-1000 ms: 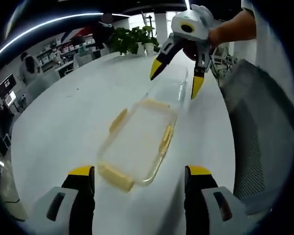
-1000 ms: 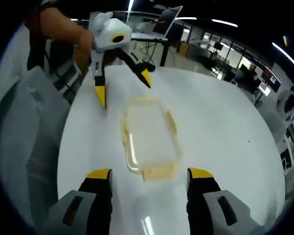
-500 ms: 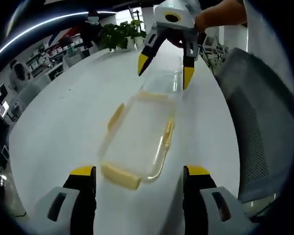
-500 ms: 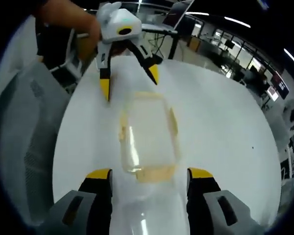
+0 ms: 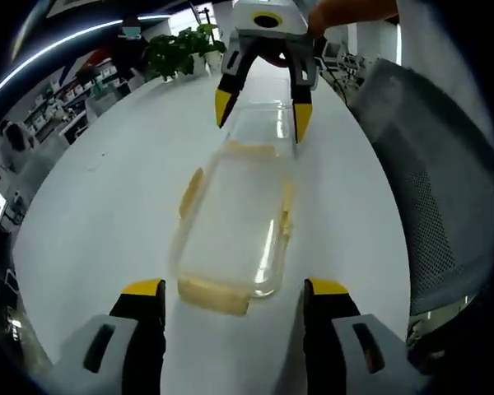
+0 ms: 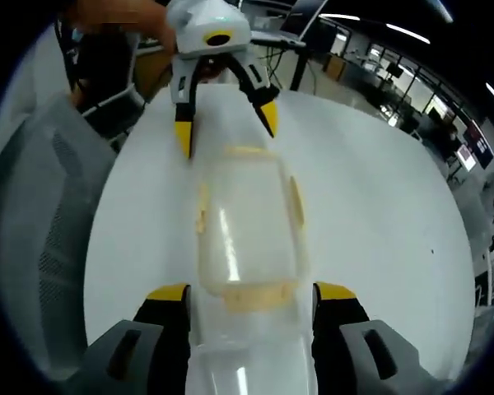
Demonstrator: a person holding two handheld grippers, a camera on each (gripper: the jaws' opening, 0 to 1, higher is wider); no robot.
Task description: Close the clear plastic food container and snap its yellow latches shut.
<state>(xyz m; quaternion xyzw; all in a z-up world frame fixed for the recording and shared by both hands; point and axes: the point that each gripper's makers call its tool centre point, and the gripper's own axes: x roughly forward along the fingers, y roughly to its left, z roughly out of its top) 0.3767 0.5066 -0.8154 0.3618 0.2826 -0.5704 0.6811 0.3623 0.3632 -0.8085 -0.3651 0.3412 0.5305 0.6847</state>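
A clear plastic piece with yellow latches (image 5: 230, 222) along its sides and ends lies flat on the white table (image 5: 107, 181). Touching its far end is a clear tub (image 5: 267, 123). My right gripper (image 5: 258, 115) is open, its yellow-tipped jaws either side of that tub. In the right gripper view the same tub (image 6: 247, 366) sits between my right gripper's (image 6: 251, 300) own jaws, with the latched piece (image 6: 247, 218) just beyond. My left gripper (image 5: 230, 296) is open, its jaws flanking the near yellow end latch (image 5: 214, 295). From the other side, the left gripper (image 6: 226, 123) hangs open over the far end.
A grey mesh chair (image 5: 445, 189) stands close to the table's edge, also seen as the chair (image 6: 41, 222) on the left. Potted plants (image 5: 177, 53) sit at the table's far end. A person's hand (image 5: 346, 10) holds the right gripper. Office desks and screens (image 6: 370, 74) lie beyond.
Both grippers have closed in on the container from opposite ends. The right gripper's jaws now straddle the clear tub. The container looks larger and more centred in both views.
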